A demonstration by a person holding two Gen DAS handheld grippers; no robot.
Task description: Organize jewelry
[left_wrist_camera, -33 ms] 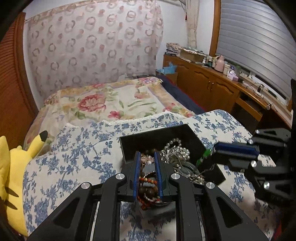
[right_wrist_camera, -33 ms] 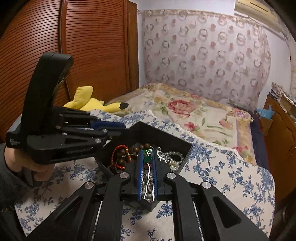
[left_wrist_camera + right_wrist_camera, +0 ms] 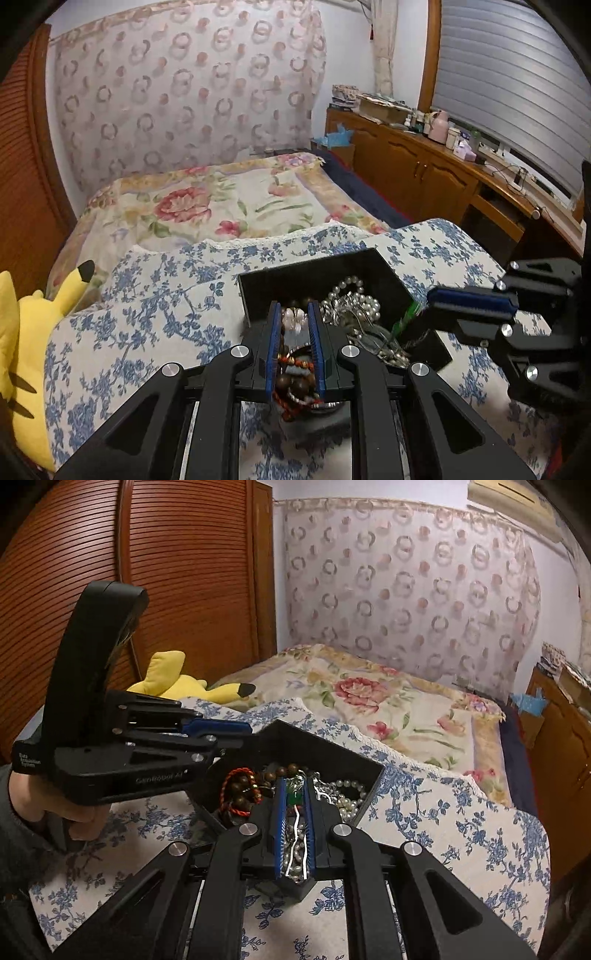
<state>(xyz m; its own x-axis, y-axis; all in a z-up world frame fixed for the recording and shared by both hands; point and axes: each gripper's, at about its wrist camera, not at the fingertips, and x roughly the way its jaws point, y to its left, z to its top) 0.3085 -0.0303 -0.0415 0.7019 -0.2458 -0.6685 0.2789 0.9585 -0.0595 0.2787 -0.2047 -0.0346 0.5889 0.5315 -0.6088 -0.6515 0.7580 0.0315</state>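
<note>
1. Both grippers are down at the black jewelry box [image 3: 310, 275], which sits on a blue-flowered white cloth [image 3: 147, 306] spread over the near end of the bed.
2. The left gripper [image 3: 294, 321] has its blue-padded jaws nearly together, clamped on a brown wooden bead bracelet [image 3: 295, 384] with red-orange cord; beads and cord bunch up between the pads at the box's near-left corner.
3. In the right wrist view the same bracelet [image 3: 240, 794] shows as a loop of dark beads and red cord at the left side of the box [image 3: 325, 749], just under the left gripper [image 3: 221, 734], which comes in level from the left.
4. A hand [image 3: 55, 805] in a dark sleeve grips that tool's handle.
5. The right gripper [image 3: 294, 805] is pinched almost closed too, grasping a silvery chain [image 3: 295, 834] that runs white and thin between its pads, with a small green piece [image 3: 295, 795] near the tips.
6. From the left camera, the right gripper [image 3: 424, 299] reaches in from the right edge, tips at the box's right side beside something green [image 3: 406, 314].
7. A white pearl necklace [image 3: 354, 299] lies heaped in the middle of the box, tangled with more silver chain.
8. A yellow plush toy [image 3: 26, 354] rests at the left of the bed, against the brown slatted wardrobe doors [image 3: 184, 572].
9. Further back lies a rose-print quilt [image 3: 221, 206], and a wooden cabinet [image 3: 424, 177] lines the right wall under the window.
</note>
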